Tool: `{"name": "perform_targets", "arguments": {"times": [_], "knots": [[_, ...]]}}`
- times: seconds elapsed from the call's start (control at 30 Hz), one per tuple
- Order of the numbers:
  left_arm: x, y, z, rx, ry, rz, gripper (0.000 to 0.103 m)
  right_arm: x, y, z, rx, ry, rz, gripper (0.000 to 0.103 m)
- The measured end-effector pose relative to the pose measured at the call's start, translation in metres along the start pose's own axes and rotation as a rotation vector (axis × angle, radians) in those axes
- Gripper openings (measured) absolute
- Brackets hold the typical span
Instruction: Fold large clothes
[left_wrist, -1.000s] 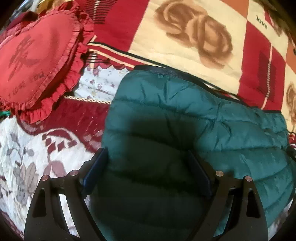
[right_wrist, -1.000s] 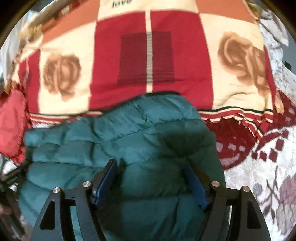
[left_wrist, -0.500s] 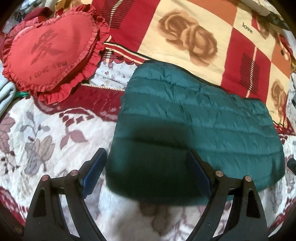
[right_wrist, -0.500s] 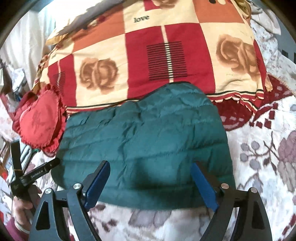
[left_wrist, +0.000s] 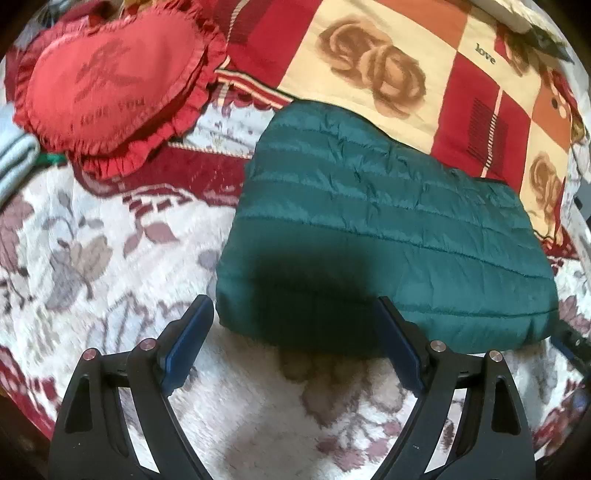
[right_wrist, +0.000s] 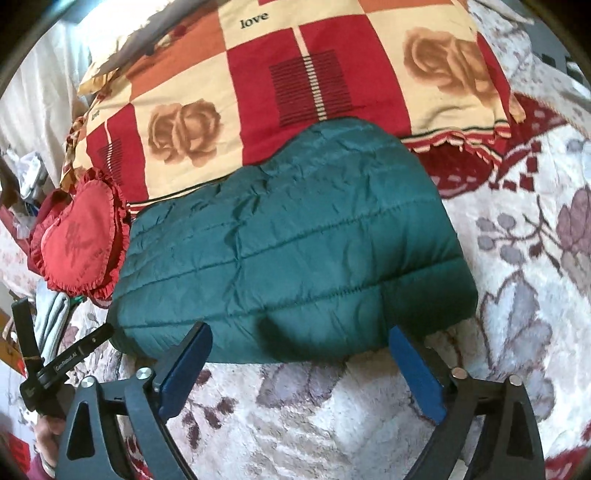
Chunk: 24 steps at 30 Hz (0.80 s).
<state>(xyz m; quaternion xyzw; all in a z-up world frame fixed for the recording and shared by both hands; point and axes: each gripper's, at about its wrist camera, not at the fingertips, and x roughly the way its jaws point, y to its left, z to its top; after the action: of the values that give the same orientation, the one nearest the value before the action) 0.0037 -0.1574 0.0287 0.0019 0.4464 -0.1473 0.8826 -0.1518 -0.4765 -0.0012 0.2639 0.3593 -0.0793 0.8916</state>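
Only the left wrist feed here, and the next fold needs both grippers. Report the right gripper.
Observer: The right gripper is opening; the green jacket has its near edge between the fingertips, unpinched.
Operator: Describe the jacket's right end.
Observer: It is a rounded, puffy fold resting on the floral blanket.
Operator: Say where the rose quilt stops.
Observer: Its fringed edge ends a little right of the jacket's far corner.

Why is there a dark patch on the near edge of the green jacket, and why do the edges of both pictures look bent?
Left wrist view: gripper's shadow darkens the green jacket; bedspread slightly blurred. Right wrist view: fainter shadow on the jacket. Both views: fisheye lens curves the edges, corners black.
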Motion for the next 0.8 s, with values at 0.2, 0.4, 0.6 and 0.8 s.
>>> {"name": "perform_targets", "arguments": {"times": [0.2, 0.4, 0.6, 0.8], "knots": [[0.012, 0.015, -0.007, -0.124, 0.071, -0.107, 0.088, 0.013, -0.019, -0.004, 0.088, 0.038, 0.037, 0.103], [0.025, 0.027, -0.014, -0.241, 0.113, -0.168, 0.088, 0.020, -0.036, -0.005, 0.192, 0.046, 0.082, 0.103], [0.038, 0.037, -0.012, -0.359, 0.115, -0.231, 0.088, 0.029, -0.036, 0.000, 0.225, 0.031, 0.114, 0.103], [0.045, 0.044, -0.008, -0.438, 0.103, -0.261, 0.088, 0.039, -0.039, 0.006, 0.274, 0.017, 0.142, 0.103]]}}
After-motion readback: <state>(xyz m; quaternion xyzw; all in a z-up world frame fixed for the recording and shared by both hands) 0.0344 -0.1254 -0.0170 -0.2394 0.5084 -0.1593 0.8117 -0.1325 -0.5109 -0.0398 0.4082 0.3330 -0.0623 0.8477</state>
